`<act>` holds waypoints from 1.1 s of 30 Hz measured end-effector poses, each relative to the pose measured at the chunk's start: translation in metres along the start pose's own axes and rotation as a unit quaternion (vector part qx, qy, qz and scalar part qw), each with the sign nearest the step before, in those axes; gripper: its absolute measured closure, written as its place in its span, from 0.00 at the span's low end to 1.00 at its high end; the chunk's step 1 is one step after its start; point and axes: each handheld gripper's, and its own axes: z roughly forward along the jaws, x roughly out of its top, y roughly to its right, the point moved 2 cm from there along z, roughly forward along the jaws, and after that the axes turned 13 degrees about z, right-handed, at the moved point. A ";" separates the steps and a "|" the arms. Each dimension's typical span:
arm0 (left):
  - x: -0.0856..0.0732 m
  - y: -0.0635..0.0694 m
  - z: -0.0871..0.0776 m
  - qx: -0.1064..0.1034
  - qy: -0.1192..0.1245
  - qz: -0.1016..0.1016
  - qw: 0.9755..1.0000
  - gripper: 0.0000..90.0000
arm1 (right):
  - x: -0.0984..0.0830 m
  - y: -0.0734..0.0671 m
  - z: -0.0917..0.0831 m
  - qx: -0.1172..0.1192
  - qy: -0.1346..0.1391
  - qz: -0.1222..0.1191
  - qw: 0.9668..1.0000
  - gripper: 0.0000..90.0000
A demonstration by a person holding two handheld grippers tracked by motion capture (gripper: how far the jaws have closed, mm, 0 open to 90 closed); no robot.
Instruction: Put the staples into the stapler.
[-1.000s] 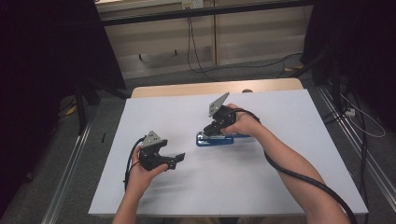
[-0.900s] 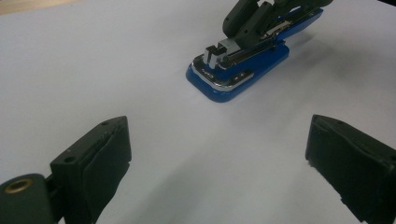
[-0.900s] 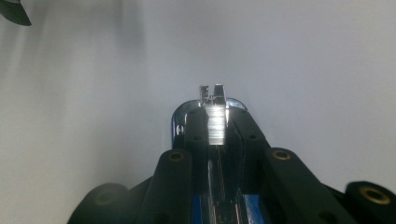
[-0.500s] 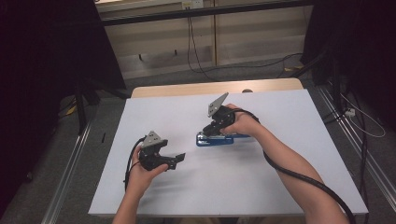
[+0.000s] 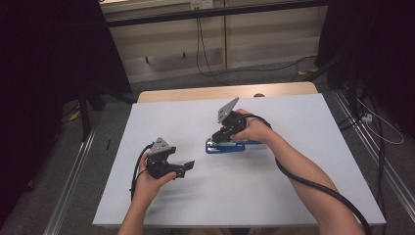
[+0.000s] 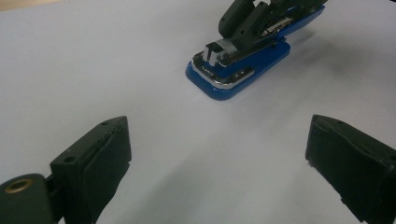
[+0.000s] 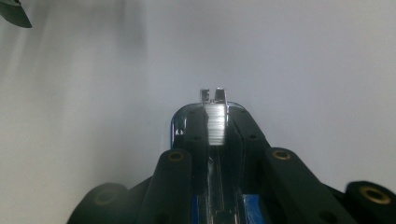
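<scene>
While its two black jaws press in on either side of the metal staple channel, the right gripper (image 5: 221, 138) has a narrow clamp on a blue stapler (image 5: 226, 146) that lies on the white table (image 5: 293, 161). Seen from the right gripper view, the jaws run along both flanks of the silver magazine, whose front end (image 7: 213, 112) pokes out just beyond the fingertips, with the blue base showing beneath. From the high view, the right hand (image 5: 254, 130) comes at the stapler from its rear, tilted down towards the table, its cable trailing back along the forearm. The stapler rests flat near the middle of the table, its nose pointing to the left of that view. Well apart from it, nearer the person and to the left, the left gripper (image 5: 185, 167) hovers with its jaws spread wide and nothing between them; in the left gripper view its pads (image 6: 109, 156) frame bare tabletop, the stapler (image 6: 233, 77) lying ahead of them.
</scene>
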 end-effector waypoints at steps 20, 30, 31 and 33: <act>0.000 0.000 0.001 0.000 0.000 -0.001 1.000 0.08 | 0.001 0.001 0.003 0.005 0.005 0.000 1.000 0.87; 0.000 0.000 0.001 0.001 0.000 -0.001 1.000 0.08 | 0.004 0.000 0.005 0.005 0.003 -0.005 1.000 0.87; 0.000 0.000 0.001 0.001 0.001 0.000 1.000 0.08 | 0.004 0.000 0.005 0.004 0.004 -0.006 1.000 0.87; 0.000 0.000 0.000 0.001 0.000 -0.001 1.000 0.08 | 0.004 0.000 0.005 0.005 0.005 -0.003 1.000 0.85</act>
